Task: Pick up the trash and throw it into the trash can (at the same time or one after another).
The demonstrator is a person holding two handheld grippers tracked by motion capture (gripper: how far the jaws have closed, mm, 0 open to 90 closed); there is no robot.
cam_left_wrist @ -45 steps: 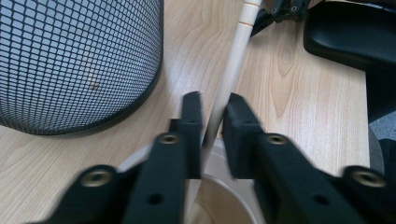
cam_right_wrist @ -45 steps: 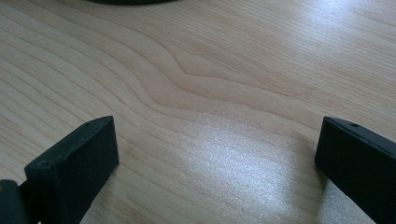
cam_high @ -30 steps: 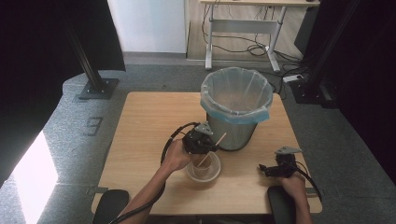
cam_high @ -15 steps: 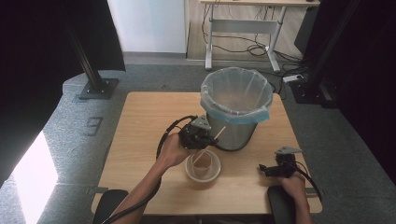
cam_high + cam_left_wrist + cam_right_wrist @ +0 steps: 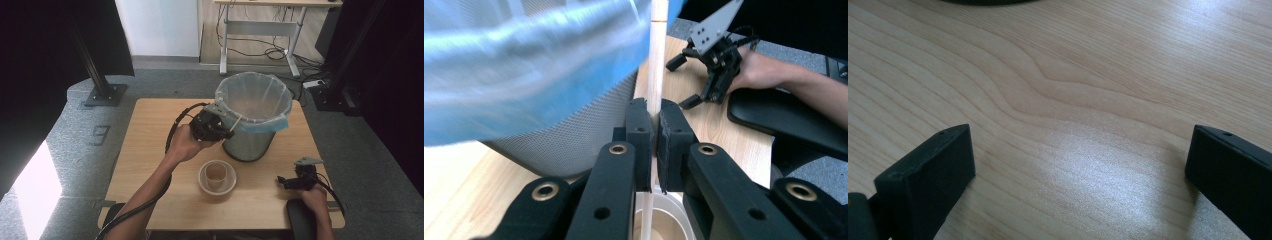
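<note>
We are holding the left gripper (image 5: 226,131) raised beside the bin (image 5: 254,122), its fingers (image 5: 640,135) clenching a thin wooden stick (image 5: 657,55) that is reaching up to the blue liner's rim. The cup in its saucer (image 5: 217,176) is sitting on the near middle of the pale wooden desk (image 5: 145,150). The right gripper (image 5: 286,182) is resting at the near right, fingers (image 5: 928,175) spread wide over bare wood. Grey carpet (image 5: 75,130) is surrounding the desk; black stands and another table are standing far back.
</note>
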